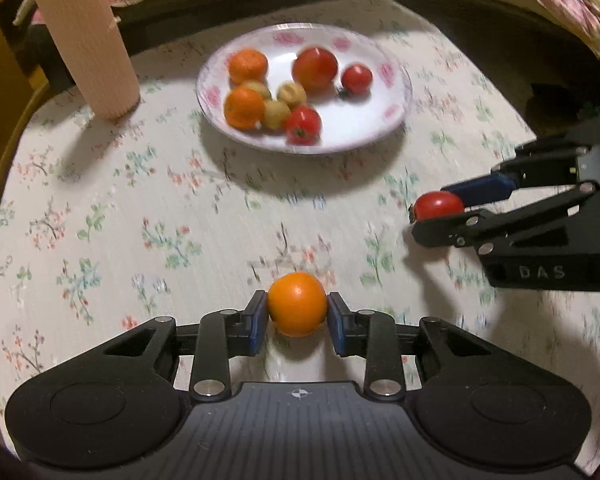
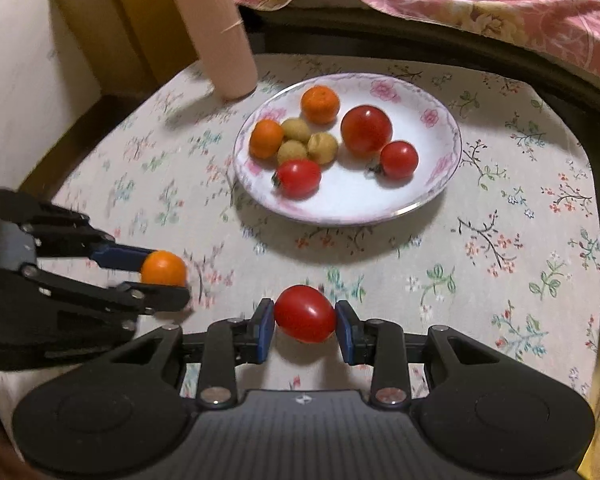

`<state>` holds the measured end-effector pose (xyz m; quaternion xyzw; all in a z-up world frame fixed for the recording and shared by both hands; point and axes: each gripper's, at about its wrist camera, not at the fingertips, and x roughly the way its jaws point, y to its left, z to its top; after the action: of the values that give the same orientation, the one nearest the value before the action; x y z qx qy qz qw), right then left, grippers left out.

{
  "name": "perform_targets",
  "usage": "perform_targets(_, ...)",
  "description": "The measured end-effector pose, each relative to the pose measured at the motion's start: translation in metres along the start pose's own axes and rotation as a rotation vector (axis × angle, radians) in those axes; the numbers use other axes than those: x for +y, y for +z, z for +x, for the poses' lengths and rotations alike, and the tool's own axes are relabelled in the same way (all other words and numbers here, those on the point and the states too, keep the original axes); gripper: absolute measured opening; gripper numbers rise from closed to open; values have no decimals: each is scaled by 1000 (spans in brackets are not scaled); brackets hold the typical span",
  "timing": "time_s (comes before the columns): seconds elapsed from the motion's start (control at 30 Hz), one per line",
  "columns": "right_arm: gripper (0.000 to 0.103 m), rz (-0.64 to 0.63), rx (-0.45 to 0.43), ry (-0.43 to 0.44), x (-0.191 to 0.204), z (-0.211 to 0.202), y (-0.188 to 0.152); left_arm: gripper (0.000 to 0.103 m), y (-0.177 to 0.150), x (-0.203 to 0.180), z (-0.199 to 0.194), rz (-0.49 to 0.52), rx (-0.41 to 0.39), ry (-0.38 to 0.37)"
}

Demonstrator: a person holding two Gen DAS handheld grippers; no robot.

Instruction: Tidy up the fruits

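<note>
While the left gripper (image 1: 297, 316) is clamping an orange (image 1: 297, 305), the right gripper (image 2: 305, 325) is gripping a tomato (image 2: 305, 313) near the plate (image 2: 440, 176).

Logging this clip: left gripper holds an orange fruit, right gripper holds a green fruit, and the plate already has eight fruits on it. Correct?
Not quite. The right gripper holds a red tomato, not a green fruit, as the right wrist view shows. The rest stands.

plate (image 1: 396, 80) fruit smeared by blur in left view; pink cylinder (image 1: 84, 36) top cut off; right gripper (image 1: 440, 216) body cropped at edge
</note>
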<state>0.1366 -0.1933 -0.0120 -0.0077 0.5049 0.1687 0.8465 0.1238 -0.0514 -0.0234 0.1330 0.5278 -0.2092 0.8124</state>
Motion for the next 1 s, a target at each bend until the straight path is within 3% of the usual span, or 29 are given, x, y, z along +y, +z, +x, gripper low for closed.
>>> perform_targets(0.13,34,-48,32,-6,6,6,-11,46,-1,-1,8,33,9,15)
perform_targets(0.27,34,-72,36,2,8,9,-9,63,0,-2,8,52,4,20)
perform_targets(0.5,35,-50,44,17,2,9,-9,72,0,1,8,42,7,29)
perform_targets(0.8,39,-59,48,23,3,9,-10,72,-2,2,7,30,8,33)
perform_targets(0.93,39,-60,46,23,3,10,-9,61,-1,1,5,30,3,28)
perform_targets(1.0,39,-58,48,24,3,10,-9,60,-1,0,6,29,8,25)
